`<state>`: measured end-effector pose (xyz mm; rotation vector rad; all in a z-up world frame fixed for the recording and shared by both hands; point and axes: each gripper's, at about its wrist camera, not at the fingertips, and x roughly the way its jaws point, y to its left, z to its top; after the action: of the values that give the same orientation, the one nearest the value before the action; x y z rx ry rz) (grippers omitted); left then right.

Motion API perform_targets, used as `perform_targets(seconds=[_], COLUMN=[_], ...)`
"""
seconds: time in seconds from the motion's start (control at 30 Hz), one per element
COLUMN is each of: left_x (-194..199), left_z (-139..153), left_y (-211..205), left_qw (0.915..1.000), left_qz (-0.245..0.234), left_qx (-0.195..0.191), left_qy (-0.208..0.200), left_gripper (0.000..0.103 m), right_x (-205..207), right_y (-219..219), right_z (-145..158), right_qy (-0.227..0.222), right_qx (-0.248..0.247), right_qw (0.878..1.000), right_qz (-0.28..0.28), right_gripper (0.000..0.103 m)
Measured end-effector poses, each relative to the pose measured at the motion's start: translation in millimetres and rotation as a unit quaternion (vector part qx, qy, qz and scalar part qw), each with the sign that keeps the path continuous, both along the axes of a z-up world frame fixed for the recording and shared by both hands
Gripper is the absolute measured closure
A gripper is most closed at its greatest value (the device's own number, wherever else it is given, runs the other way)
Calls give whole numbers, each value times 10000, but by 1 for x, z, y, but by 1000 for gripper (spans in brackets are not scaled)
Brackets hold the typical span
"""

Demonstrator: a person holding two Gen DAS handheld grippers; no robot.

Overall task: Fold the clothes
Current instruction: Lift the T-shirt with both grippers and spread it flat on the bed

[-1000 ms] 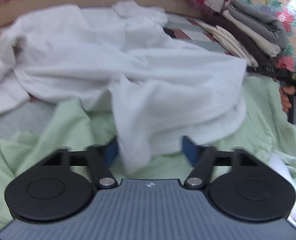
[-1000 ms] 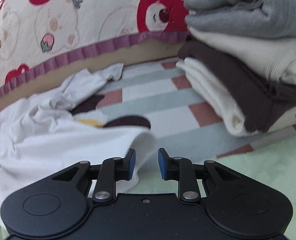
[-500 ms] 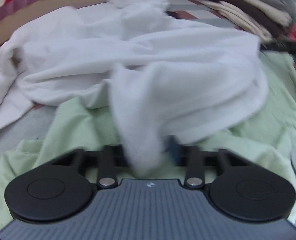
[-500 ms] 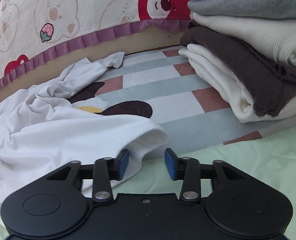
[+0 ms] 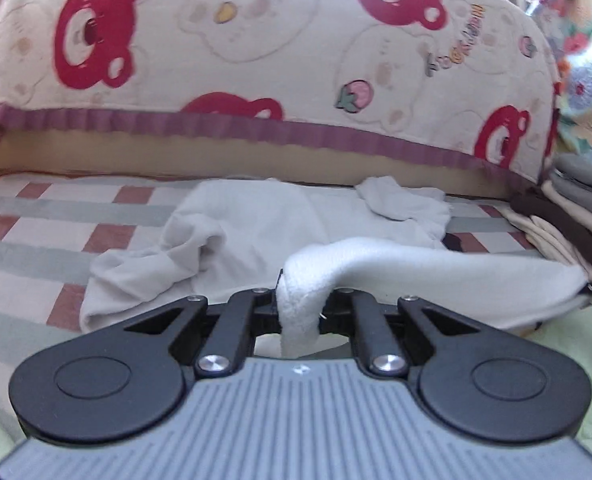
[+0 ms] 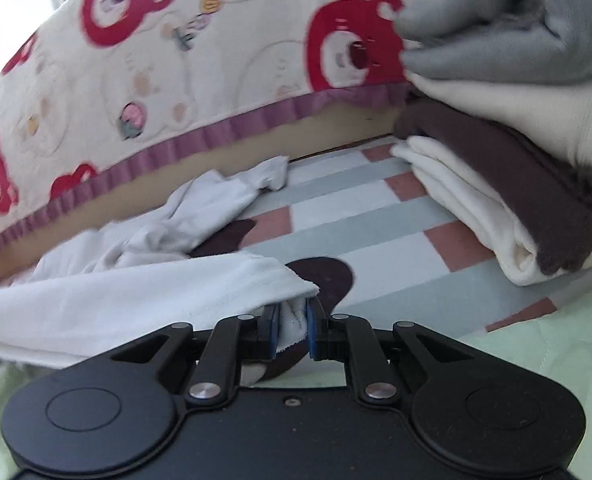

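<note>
A white garment [image 5: 415,268] lies crumpled on the striped bed sheet [image 5: 56,220], with one edge lifted and stretched between both grippers. In the left wrist view my left gripper [image 5: 299,300] is closing its jaws and pinches a bunched fold of that edge, which hangs down between the fingers. In the right wrist view the white garment [image 6: 136,300] runs off to the left. My right gripper [image 6: 290,328] is closing too, and its blue pads squeeze the hemmed corner. A dark print on the fabric [image 6: 327,280] shows just beyond the pads.
A stack of folded clothes [image 6: 515,160], grey, cream and brown, stands at the right, close to the right gripper. A bear-print quilt [image 5: 296,60] with a purple frill rises behind the bed. A pale green sheet [image 6: 535,360] covers the near side.
My left gripper has shut on the white fold and lifted it, and its view now tilts up toward the quilt. My right gripper opened wider, then closed on the garment's corner.
</note>
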<state>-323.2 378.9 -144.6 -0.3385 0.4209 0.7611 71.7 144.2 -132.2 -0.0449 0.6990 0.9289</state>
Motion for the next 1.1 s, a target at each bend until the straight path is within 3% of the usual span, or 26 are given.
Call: perform_targets(seconds=[0.1, 0.2, 0.27, 0.37, 0.4, 0.47, 0.6, 0.7, 0.83, 0.97, 1.1], left_x=[-1, 1, 2, 2, 2, 2, 6, 6, -17, -48, -88], left_z=[-5, -3, -3, -2, -2, -2, 7, 17, 42, 81, 123], left_y=[3, -5, -6, -7, -7, -5, -16, -26, -38, -47, -58], left_qw=[9999, 9985, 9983, 9979, 9978, 9971, 9924, 9896, 9889, 9830, 9886], left_qz=[112, 269, 274, 283, 293, 355, 460, 486, 686, 845, 833], left_qx=[3, 446, 480, 532, 538, 606, 1042, 1248, 1243, 1527, 1201], left_qy=[63, 180, 202, 235, 245, 294, 470, 519, 443, 575, 374], left_gripper=[94, 94, 94, 94, 94, 94, 94, 94, 94, 94, 94], right_x=[-7, -10, -7, -4, -3, -1, -5, -6, -17, -33, -62], right_y=[8, 20, 27, 38, 42, 49, 46, 34, 26, 17, -8], right_z=[-6, -18, -24, -32, -34, -37, -7, 31, 80, 125, 172], right_qy=[-66, -81, 8, -5, -12, -36, -306, -352, -580, -851, -1068], right_qx=[-245, -523, -567, -603, -598, -585, -468, 6, 322, 550, 1028], right_qw=[9996, 9985, 9984, 9979, 9977, 9968, 9941, 9964, 9944, 9891, 9790], right_qz=[100, 150, 33, 216, 322, 535, 934, 770, 825, 1068, 1402], right_gripper=[81, 75, 54, 53, 55, 93, 94, 94, 95, 97, 98])
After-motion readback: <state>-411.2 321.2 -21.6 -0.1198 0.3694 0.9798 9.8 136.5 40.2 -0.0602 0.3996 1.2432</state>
